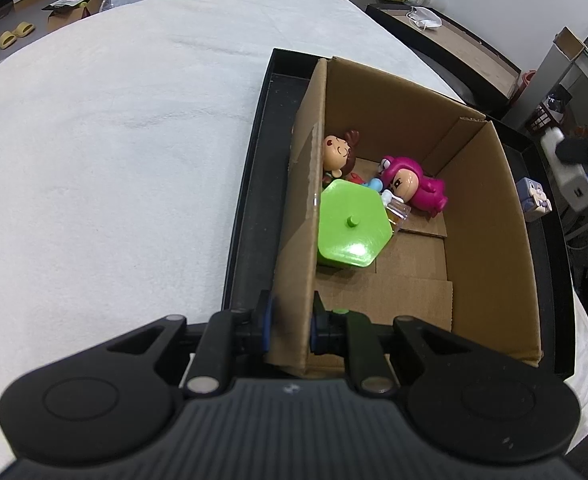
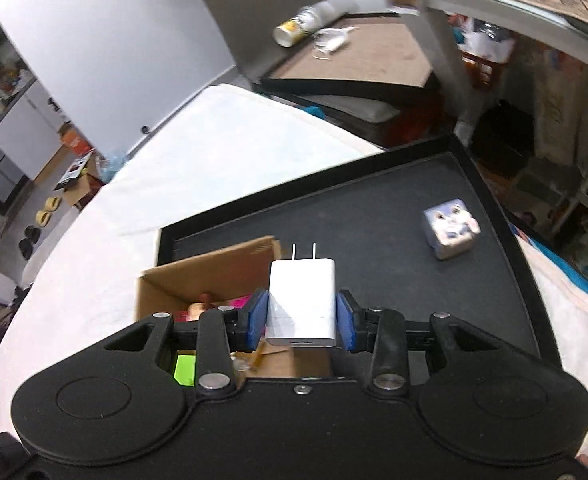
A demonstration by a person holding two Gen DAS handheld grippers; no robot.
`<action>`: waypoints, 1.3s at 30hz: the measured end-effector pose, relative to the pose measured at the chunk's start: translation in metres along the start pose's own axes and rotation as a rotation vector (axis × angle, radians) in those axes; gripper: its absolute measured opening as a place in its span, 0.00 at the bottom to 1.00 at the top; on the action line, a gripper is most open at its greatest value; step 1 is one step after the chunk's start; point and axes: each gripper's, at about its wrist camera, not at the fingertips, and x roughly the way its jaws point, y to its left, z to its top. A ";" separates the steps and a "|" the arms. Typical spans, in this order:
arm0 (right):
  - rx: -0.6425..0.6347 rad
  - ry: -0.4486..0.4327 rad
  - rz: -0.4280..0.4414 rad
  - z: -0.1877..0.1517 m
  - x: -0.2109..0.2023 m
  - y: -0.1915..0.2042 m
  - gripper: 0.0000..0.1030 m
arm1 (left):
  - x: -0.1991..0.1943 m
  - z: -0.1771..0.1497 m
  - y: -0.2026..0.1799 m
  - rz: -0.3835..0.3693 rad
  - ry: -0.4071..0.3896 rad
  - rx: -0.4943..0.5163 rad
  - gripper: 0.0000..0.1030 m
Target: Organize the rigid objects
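Closest in, the left gripper [image 1: 290, 320] is clamped tight on the near end of the cardboard box's [image 1: 490, 216] left wall, one blue pad outside, one inside, pinning the wall between them. Over on the other side, the right gripper [image 2: 301, 316] pinches a white charger [image 2: 302, 304] between its blue pads, prongs pointing away from the camera, the block held in the air above the box's near right corner and the tray; in the left wrist view the same charger [image 1: 566, 176] shows blurred at the right edge, beyond the box's right wall. Now into the box, which stands open-topped on the black tray [image 2: 374, 200]: a bright green hexagonal piece [image 1: 350, 228] with a small peg on top lies against the left wall, nearest of the lot. Just behind it, touching, sits a small clear plastic bit [image 1: 400, 212], and past that a pink-hooded figurine [image 1: 414, 188] lies on its side across the floor. Tucked in the far left corner is a brown-haired figurine [image 1: 340, 152], leaning on the wall. The near half of the box floor is bare cardboard. Outside the box, out on the tray to the right, a small blue-and-white cube toy [image 2: 450, 228] sits alone, well apart from the charger. The tray itself rests on a white cloth [image 1: 114, 140] spread across the table.
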 end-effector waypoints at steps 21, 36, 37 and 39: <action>-0.052 0.064 0.047 -0.015 0.018 0.022 0.57 | 0.000 -0.002 0.001 -0.006 -0.003 -0.008 0.16; -0.004 0.068 0.004 -0.012 0.023 -0.031 0.58 | -0.001 -0.002 -0.001 0.006 -0.005 0.004 0.16; -0.003 0.071 0.005 -0.011 0.024 -0.035 0.59 | -0.001 -0.002 -0.002 0.008 -0.005 0.006 0.16; -0.004 0.074 0.008 -0.008 0.026 -0.043 0.61 | -0.001 -0.001 -0.003 0.012 -0.005 0.011 0.16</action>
